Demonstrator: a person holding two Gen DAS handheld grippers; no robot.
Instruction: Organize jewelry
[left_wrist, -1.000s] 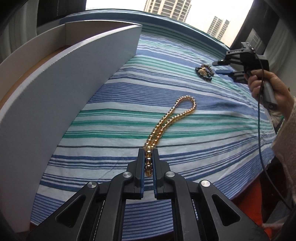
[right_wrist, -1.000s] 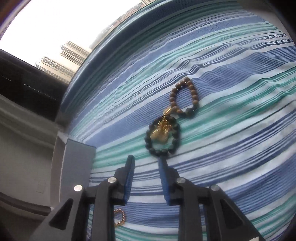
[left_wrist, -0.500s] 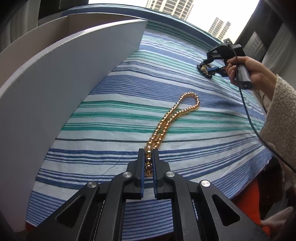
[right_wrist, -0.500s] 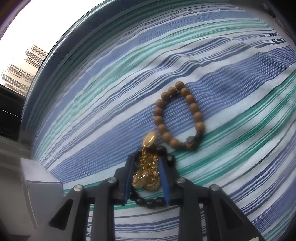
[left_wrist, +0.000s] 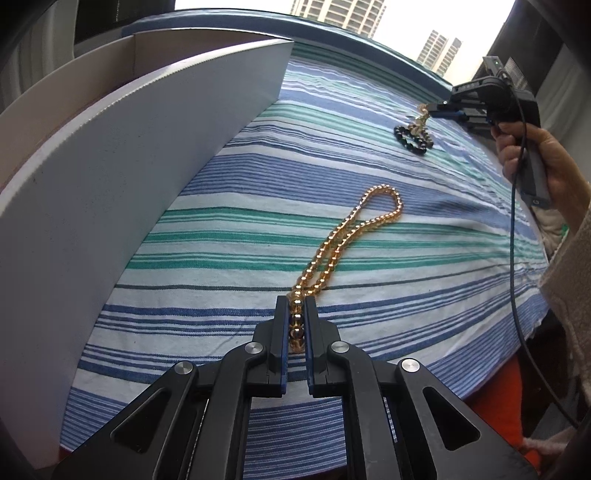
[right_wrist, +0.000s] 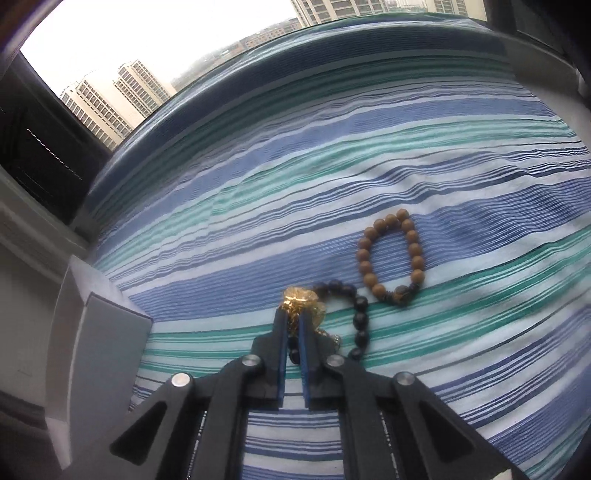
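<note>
My left gripper (left_wrist: 295, 301) is shut on the near end of an amber bead necklace (left_wrist: 354, 229), which trails away across the striped cloth (left_wrist: 369, 166). My right gripper (right_wrist: 291, 314) is shut on the gold charm (right_wrist: 301, 297) of a dark bead bracelet (right_wrist: 360, 321) and lifts that end; the rest of the bracelet hangs to the cloth. In the left wrist view the right gripper (left_wrist: 439, 109) holds the dark bracelet (left_wrist: 412, 136) at the far right. A brown wooden bead bracelet (right_wrist: 391, 258) lies flat on the cloth beyond the right gripper.
A white open box (left_wrist: 110, 155) with tall walls stands along the left of the table; its corner shows in the right wrist view (right_wrist: 107, 343). A window with tower blocks is behind the table. The table's front edge drops to an orange floor (left_wrist: 495, 413).
The right gripper has shut on the gold charm and raised it, drawing the dark bracelet up. The left gripper has stayed shut on the amber necklace and has barely moved.
</note>
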